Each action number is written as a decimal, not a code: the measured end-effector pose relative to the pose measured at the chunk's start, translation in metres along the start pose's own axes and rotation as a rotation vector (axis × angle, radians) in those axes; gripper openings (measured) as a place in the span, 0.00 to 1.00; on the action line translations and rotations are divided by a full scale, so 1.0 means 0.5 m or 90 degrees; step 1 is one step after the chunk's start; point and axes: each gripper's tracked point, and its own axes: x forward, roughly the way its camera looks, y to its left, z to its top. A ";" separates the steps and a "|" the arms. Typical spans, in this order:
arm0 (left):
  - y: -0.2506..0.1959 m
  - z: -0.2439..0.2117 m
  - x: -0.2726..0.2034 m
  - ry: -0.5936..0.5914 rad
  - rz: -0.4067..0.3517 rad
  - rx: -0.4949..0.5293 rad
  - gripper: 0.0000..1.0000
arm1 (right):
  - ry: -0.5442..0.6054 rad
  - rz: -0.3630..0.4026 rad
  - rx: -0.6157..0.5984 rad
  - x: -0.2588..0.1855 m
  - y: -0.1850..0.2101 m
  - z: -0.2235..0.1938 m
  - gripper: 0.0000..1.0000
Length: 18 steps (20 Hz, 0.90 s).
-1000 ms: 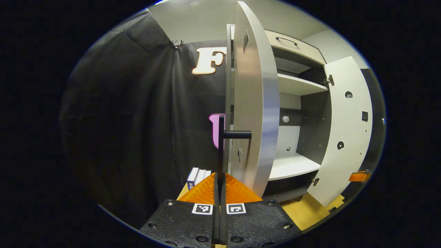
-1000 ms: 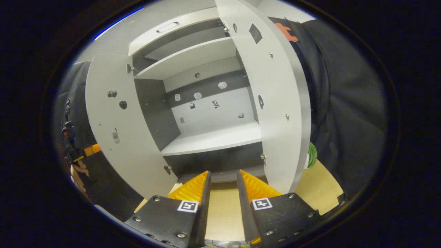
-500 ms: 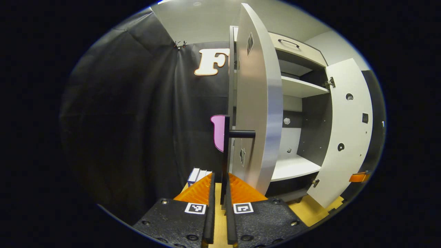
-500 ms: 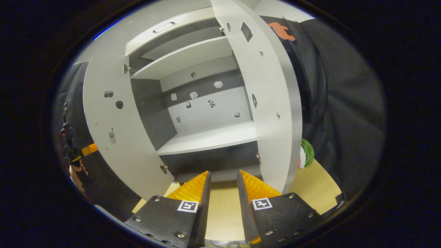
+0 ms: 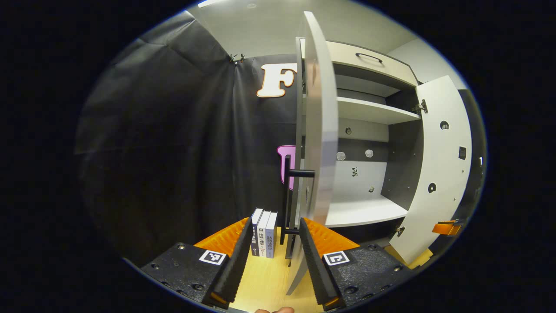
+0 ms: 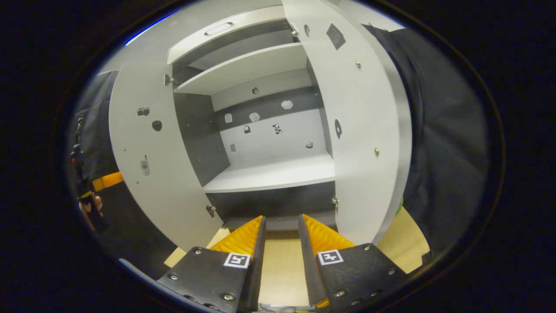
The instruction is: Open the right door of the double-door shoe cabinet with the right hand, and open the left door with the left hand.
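Booth floor point(image 5: 265, 278), both cabinet doors point(image 6: 147, 148) open

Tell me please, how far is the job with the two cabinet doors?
Both doors look open: the right door stands swung wide, and the left door stands edge-on, showing the shelves. The left gripper is open around the black handle without pressing it; the right gripper is open, holding nothing. Nothing seems left except withdrawing.
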 end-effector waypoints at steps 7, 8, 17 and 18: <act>-0.074 0.031 0.006 -0.033 -0.067 -0.009 0.78 | -0.065 0.006 -0.062 -0.006 0.052 0.097 0.42; -0.088 0.036 0.007 -0.038 -0.084 -0.007 0.77 | -0.075 0.001 -0.071 -0.008 0.059 0.115 0.43; -0.207 0.050 0.037 -0.051 -0.213 -0.023 0.99 | -0.162 -0.020 -0.116 -0.035 0.124 0.225 0.92; -0.214 0.048 0.039 -0.049 -0.219 -0.025 0.99 | -0.167 -0.024 -0.116 -0.037 0.125 0.231 0.98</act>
